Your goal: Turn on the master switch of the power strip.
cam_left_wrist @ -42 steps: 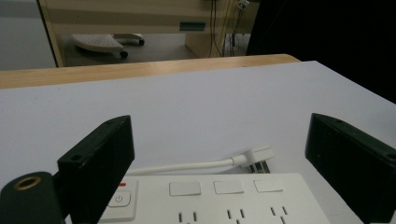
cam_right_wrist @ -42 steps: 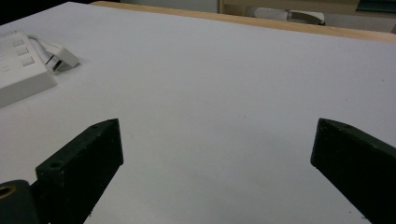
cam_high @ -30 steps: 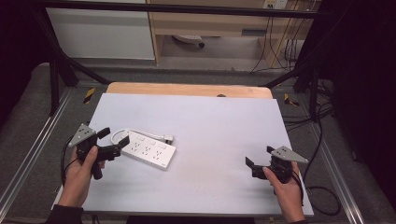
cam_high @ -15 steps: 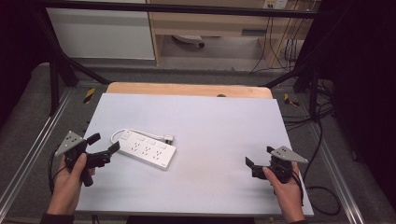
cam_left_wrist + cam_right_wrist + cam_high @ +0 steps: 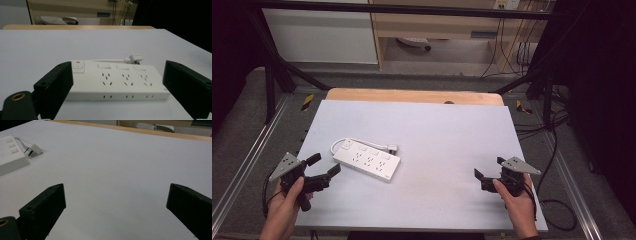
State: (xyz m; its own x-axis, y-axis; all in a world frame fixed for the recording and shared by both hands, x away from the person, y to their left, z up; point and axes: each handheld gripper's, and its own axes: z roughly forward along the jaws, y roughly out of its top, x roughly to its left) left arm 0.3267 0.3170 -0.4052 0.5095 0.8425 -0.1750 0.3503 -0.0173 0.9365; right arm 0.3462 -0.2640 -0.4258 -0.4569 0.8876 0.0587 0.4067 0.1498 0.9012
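1. The white power strip (image 5: 367,160) lies flat on the white table (image 5: 437,130), in the left half, nearer to the front edge than to the back edge. Its cord makes a loop behind it and ends in a plug (image 5: 134,59) which rests on the table just beside the strip.
2. The left gripper (image 5: 323,171) is held low near the front left corner, with the jaws wide apart and nothing between them. It points at the long side of the strip and is near to it, not touching.
3. The right gripper (image 5: 487,176) is close to the front right corner, well apart from the strip. Its jaws are also wide apart and empty.
4. Judgement: the left hand seems to prepare a grasp on the strip (no contact yet).
5. What could go wrong: the strip is broad and smooth, so if the jaws close along its length they may not span it, and it may slide away on the table.
6. The loose cord could catch a jaw, or drag the plug when the strip is lifted.
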